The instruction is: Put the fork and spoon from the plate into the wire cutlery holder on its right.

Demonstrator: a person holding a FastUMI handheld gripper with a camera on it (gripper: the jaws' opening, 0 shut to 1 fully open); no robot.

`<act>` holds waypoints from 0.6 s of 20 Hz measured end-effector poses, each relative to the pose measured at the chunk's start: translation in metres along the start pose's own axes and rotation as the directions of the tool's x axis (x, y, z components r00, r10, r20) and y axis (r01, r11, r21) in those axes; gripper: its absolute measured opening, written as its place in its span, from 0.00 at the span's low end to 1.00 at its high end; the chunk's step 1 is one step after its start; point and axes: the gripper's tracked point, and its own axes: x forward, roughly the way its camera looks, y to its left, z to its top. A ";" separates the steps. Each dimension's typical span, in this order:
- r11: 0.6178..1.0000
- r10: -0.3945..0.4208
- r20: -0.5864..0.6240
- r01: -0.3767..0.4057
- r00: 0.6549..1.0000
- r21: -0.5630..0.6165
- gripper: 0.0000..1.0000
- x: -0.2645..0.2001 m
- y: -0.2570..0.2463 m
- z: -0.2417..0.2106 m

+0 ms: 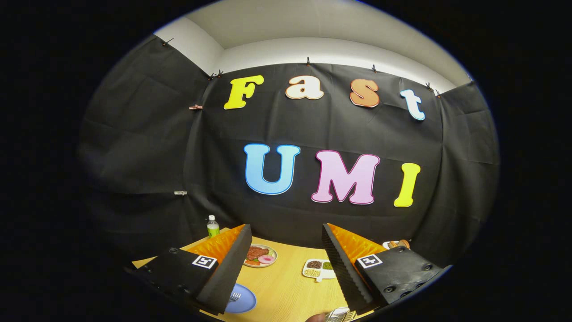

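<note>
Approach step, nothing grasped yet.
Gripper (286, 268) fingers spread wide, empty, high over table (286, 286); next: drop toward fork (235, 296) on blue plate (243, 302), near left; wire holder (337, 314) near right.

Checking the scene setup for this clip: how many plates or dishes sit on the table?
3. A blue plate with the fork lies beside the open gripper finger; a food plate and a white divided dish lie beyond the fingers. The fingers may hide more.
</note>
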 end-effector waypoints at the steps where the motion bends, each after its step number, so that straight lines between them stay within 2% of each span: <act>1: 1.000 0.004 -0.005 -0.004 1.000 0.003 0.97 0.001 0.002 -0.001; 8: 0.997 0.076 -0.095 -0.074 0.993 0.025 0.97 0.009 0.029 -0.026; 12: 0.988 0.155 -0.251 -0.144 0.955 0.064 0.97 0.010 0.056 -0.071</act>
